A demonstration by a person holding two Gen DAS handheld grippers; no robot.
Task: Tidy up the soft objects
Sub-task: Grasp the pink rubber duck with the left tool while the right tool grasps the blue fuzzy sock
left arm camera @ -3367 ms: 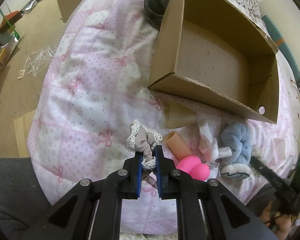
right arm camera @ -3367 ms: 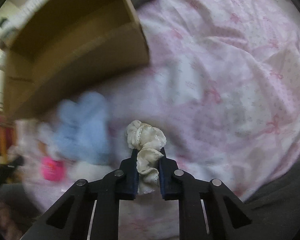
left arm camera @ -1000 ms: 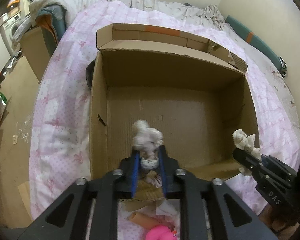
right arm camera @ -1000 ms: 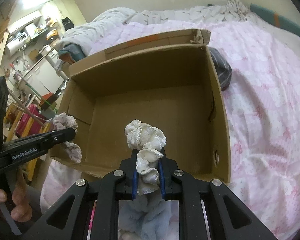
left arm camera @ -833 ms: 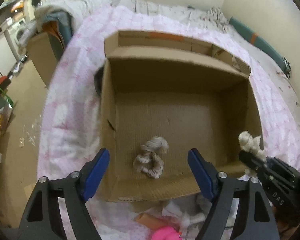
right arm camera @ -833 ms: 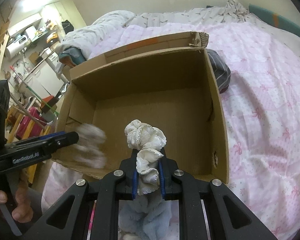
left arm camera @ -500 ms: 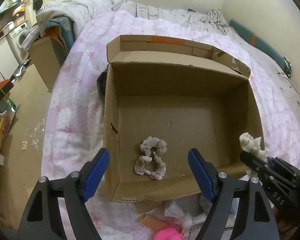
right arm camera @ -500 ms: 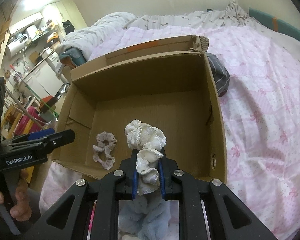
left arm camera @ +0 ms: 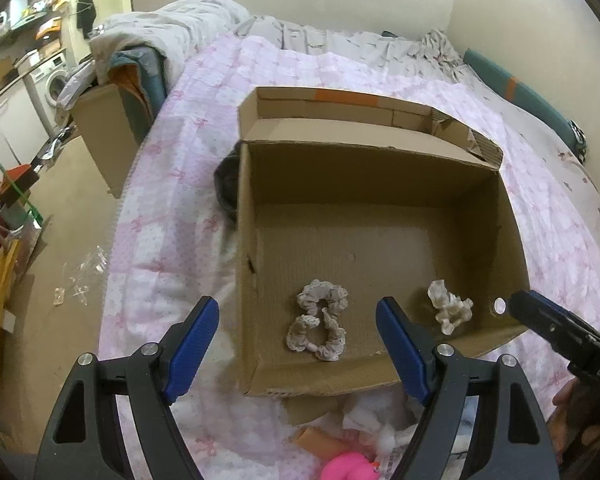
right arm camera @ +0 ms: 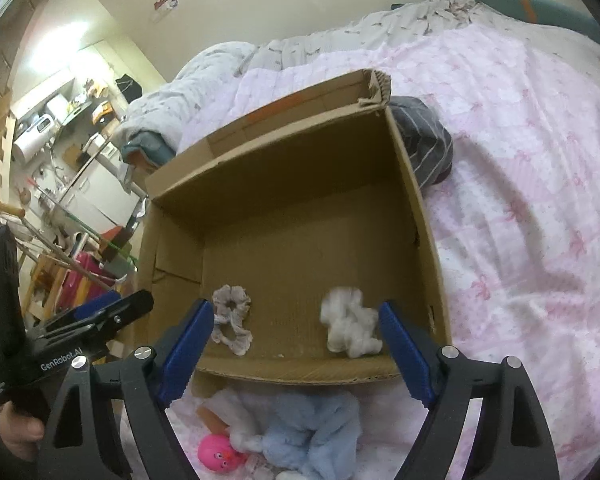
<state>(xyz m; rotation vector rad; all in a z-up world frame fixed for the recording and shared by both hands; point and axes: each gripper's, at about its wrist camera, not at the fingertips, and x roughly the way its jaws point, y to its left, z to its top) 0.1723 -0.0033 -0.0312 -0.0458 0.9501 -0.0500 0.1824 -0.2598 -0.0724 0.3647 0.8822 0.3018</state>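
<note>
Two scrunchies lie on the floor of the open cardboard box (left arm camera: pixel 380 248), both close to its near wall. The grey-beige scrunchie (left arm camera: pixel 318 326) rests left of centre, twisted into a figure-of-eight. The cream scrunchie (left arm camera: pixel 449 307) sits to its right, near the right wall; in the right wrist view it is blurred (right arm camera: pixel 350 328), which suggests it has only just landed.

The left gripper (left arm camera: pixel 298 350) hovers over the near-left part of the box with its blue-padded jaws spread wide and nothing between them. The right gripper (right arm camera: pixel 296 346) hovers over the near wall; its jaws have just been opening and now stand wide apart, the cream scrunchie below and beyond them, no longer pinched. Each gripper shows in the other's view: the right one at the box's near-right corner, the left one at the near-left corner, with a hand (right arm camera: pixel 18 436) on its grip.

Progress, as a judgement: two soft items are stowed, and several remain. On the pink bedspread (left arm camera: pixel 172 240), just outside the near wall, lie a light blue plush item (right arm camera: pixel 316 432), a pink toy (right arm camera: pixel 218 454), a peach-coloured item (left arm camera: pixel 318 442) and some white fabric (left arm camera: pixel 374 420). A dark striped garment (right arm camera: pixel 424 146) lies against the box's far-right corner; whether it belongs to the task cannot be told. The likely next step is to bring both grippers back toward the near cluster.
</note>
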